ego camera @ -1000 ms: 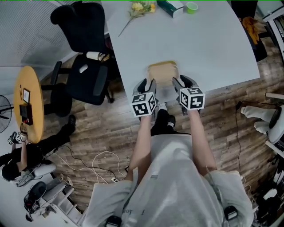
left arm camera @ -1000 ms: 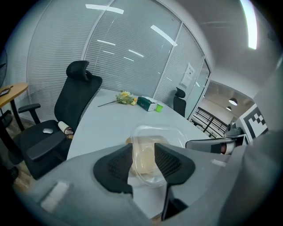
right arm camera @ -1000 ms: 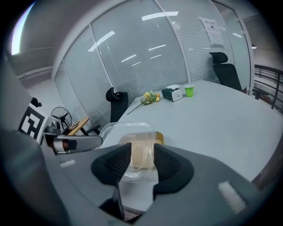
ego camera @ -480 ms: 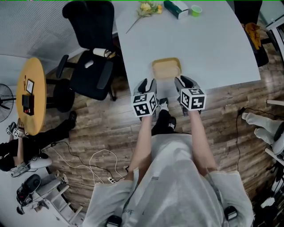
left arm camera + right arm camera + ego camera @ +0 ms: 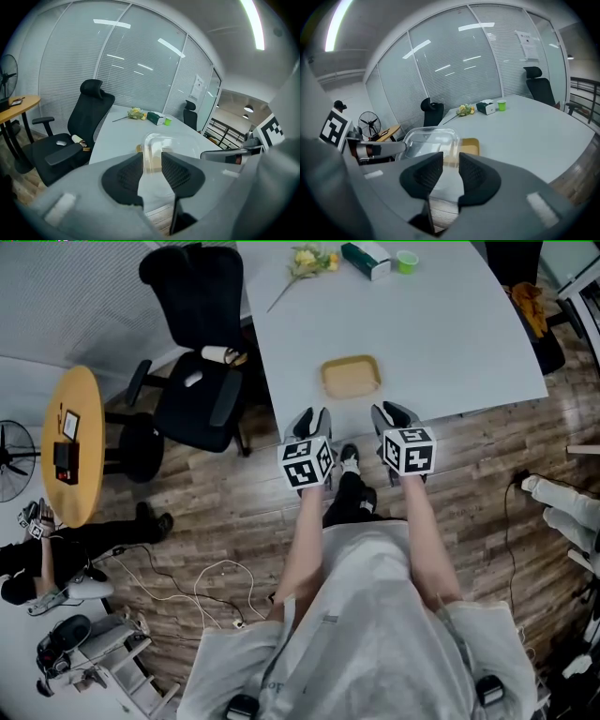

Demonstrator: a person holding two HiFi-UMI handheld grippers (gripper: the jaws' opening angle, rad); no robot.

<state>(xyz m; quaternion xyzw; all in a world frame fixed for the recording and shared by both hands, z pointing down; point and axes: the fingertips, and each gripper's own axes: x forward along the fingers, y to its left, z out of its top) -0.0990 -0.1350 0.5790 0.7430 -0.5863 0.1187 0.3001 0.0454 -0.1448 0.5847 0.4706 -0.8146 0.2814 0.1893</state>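
Observation:
A clear plastic container hangs between my two grippers, past the near edge of the white table. My left gripper is shut on its left rim, and my right gripper is shut on its right rim. From the head view the left gripper and right gripper sit side by side just off the table edge, and the clear container between them hardly shows. A tan tray lies on the table just beyond them; it also shows behind the container as a tan tray.
A black office chair stands left of the table. Yellow flowers, a green box and a green cup lie at the far end. A round wooden table and cables are on the floor at left.
Both grippers have drawn back from over the table to just past its near edge, carrying the clear container. The tan tray has stayed on the table.

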